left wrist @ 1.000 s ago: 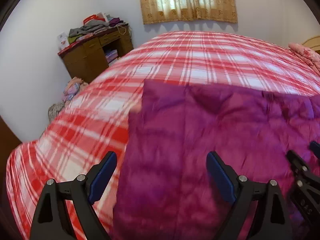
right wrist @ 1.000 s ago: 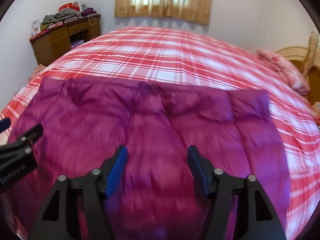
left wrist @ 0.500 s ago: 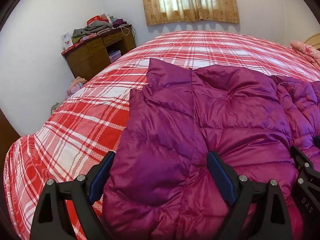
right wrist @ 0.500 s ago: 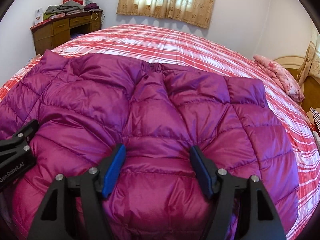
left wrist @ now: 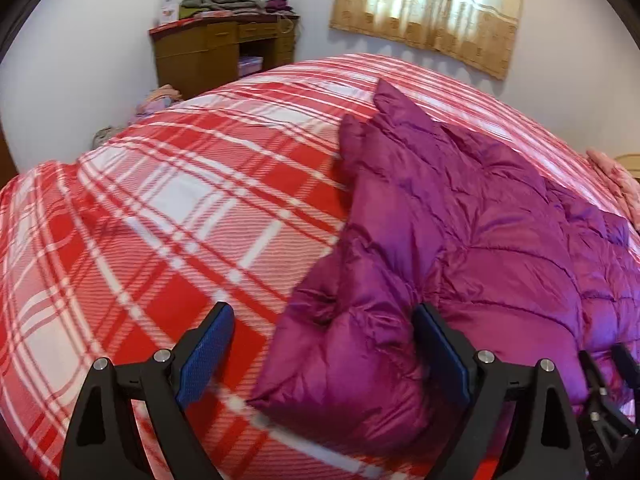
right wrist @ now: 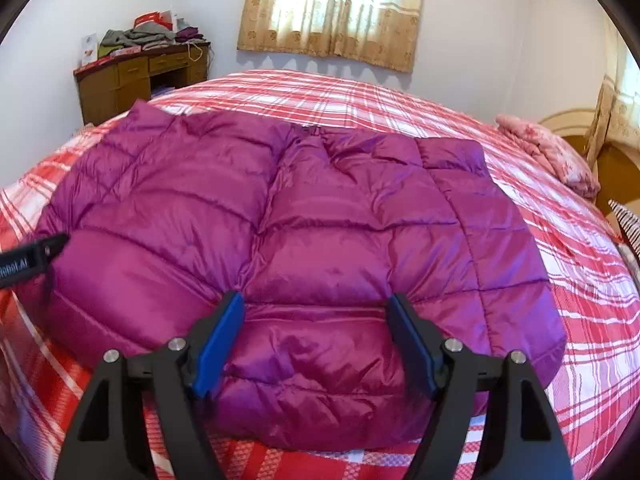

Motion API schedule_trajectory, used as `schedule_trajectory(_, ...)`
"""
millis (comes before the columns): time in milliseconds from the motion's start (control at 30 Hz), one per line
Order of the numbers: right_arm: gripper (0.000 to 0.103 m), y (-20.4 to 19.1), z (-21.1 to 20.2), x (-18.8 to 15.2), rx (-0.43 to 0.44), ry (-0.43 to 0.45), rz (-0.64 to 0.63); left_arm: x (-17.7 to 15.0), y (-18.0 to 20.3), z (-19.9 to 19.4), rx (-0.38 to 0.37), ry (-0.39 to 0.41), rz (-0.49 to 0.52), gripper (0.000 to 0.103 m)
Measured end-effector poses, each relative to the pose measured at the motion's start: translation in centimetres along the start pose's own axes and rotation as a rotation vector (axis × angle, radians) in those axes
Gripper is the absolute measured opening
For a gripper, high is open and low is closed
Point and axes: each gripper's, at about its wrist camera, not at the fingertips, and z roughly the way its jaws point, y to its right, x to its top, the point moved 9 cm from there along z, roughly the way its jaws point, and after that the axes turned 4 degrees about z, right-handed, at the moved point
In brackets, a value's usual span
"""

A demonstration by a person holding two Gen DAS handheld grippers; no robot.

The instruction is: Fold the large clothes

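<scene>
Purple down jacket [right wrist: 304, 240] spread across plaid bed [right wrist: 400, 96], quilted side up, sleeves seemingly tucked in. Left claw [left wrist: 320, 360] gaping wide at its nine o'clock corner; right claw [right wrist: 316, 344] likewise released, straddling six o'clock hem. Halving fold probably left.

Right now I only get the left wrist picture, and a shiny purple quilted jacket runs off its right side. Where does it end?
Observer: The shiny purple quilted jacket stops short of the bed's edge. The red plaid blanket shows past its right side.
Operator: What is the other tool doing?
Observer: The right tool is open and sits at the middle of the jacket's near hem.
Operator: Is there anything else over there?
Observer: A black-and-white striped cloth peeks in at the far right, beyond the blanket.
</scene>
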Motion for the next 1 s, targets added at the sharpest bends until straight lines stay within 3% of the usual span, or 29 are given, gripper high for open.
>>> schedule_trajectory(67, 0.078, -0.1, 0.6, 0.1, -0.004, -0.022, -0.005, 0.0, 0.2, 0.3, -0.030, -0.004, -0.006, 0.086)
schedule_trajectory(200, 0.078, -0.4, 1.0, 0.0, -0.012, -0.030, -0.010, 0.1, 1.2, 0.1, -0.119, 0.003, 0.011, 0.061)
schedule_trajectory(333, 0.078, -0.4, 0.8, -0.4, -0.010, -0.026, -0.004, 0.0, 1.6, -0.3, -0.175, -0.005, -0.002, 0.047)
schedule_trajectory(400, 0.078, -0.4, 0.8, -0.4, -0.009, -0.026, -0.003, 0.0, 1.9, -0.5, -0.225, -0.014, -0.010, 0.024)
schedule_trajectory(500, 0.078, -0.4, 0.8, -0.5, -0.002, -0.028, 0.005, 0.1, 2.4, -1.1, -0.270, -0.012, -0.005, 0.011)
schedule_trajectory(700, 0.078, -0.3, 0.8, -0.4, -0.011, -0.036, 0.001, 0.4, 1.9, -2.6, -0.265, 0.038, 0.005, 0.007)
schedule_trajectory(833, 0.078, -0.5, 0.6, -0.3, -0.015, -0.038, 0.013, 0.5, 1.6, -4.2, -0.216, 0.118, 0.060, 0.006)
schedule_trajectory(1000, 0.078, -1.9, 0.1, -0.5, -0.035, -0.032, 0.005, 0.4, -0.4, -4.8, -0.225, 0.120, 0.014, 0.006)
